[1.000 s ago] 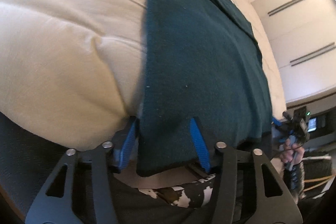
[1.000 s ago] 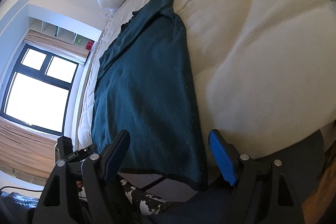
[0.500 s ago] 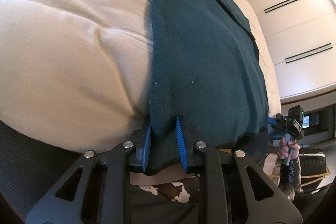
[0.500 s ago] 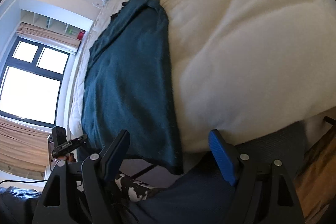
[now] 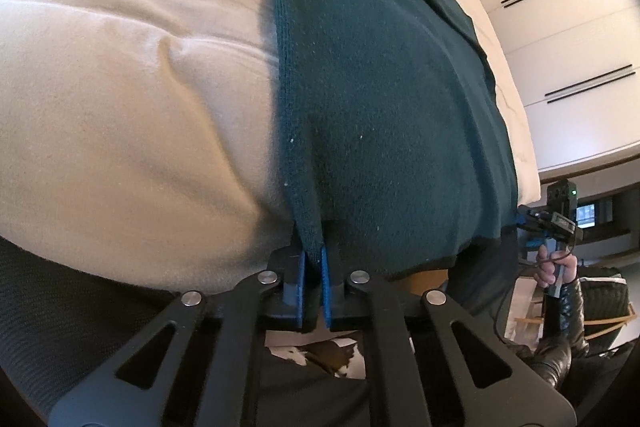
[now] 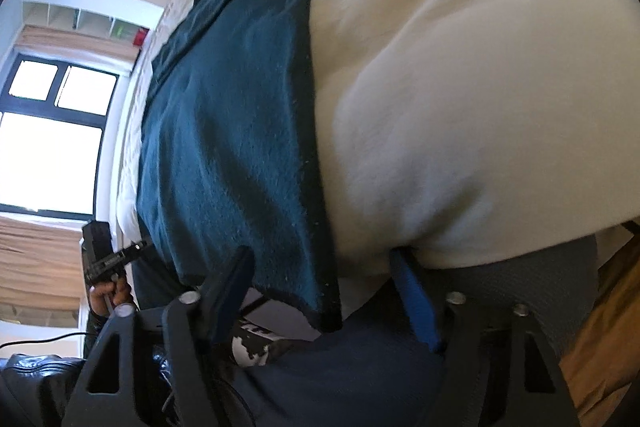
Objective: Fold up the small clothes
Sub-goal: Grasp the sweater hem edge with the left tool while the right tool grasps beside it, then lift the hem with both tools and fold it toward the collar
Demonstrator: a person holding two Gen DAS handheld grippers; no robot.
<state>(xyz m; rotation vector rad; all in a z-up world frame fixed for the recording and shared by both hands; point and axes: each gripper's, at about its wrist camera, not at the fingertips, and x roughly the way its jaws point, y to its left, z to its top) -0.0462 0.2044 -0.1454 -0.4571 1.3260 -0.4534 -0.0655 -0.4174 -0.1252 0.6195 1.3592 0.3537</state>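
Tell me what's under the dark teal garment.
The dark teal garment lies spread on a cream duvet, which shows on both sides of it. Its near hem hangs past the bed's edge. Whatever lies directly beneath the cloth is covered.

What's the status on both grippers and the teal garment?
Left gripper shut on the teal garment, near-left corner. Right gripper closing, pads not yet on the near-right corner between them. Garment flat on the cream duvet; nothing in the way.
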